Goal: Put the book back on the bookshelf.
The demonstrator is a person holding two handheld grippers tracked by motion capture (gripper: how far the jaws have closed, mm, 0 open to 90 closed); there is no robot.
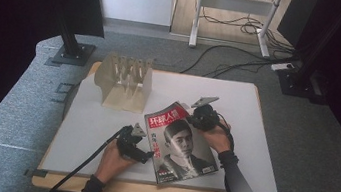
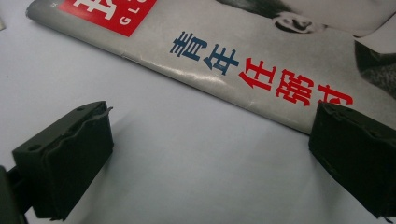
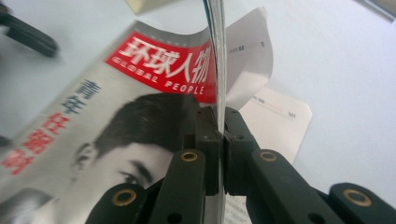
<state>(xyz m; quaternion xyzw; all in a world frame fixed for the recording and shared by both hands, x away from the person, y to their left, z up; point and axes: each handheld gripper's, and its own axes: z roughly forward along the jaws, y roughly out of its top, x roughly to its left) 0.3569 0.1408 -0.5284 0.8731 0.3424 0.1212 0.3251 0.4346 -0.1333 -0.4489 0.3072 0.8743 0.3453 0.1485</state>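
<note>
Right gripper (image 3: 219,135) clamped tight on the magazine (image 1: 179,145), jaws pinched shut on the cover's open edge near the red masthead, paper bowed upward between the pads. Rest of the magazine flat on the white table (image 1: 253,138), spine side toward the left gripper (image 1: 142,153), cover face up, loose white inner pages (image 3: 275,116) peeking out beyond the lifted edge in the right gripper view.

Left gripper view: jaws spread wide, nothing between them, one black pad (image 2: 70,158) resting low over bare table, the other right at the spine edge by the red characters. Touching or just short of the paper, hard to tell.

Judging the step as a lift or an opening of the cover. Worth doing slowly: only a thin bite of paper in that right grip, so a quick pull risks a tear or a slip out of the pads. Better an arc upward and over toward the spine than a straight drag across the table. Left side best used as an anchor, pressing down near the spine to stop the whole magazine from sliding. Wooden slotted rack (image 1: 125,82) well apart at the far left of the table, clear of the work for now. Cables trailing off the near edge, worth keeping off the pages.
</note>
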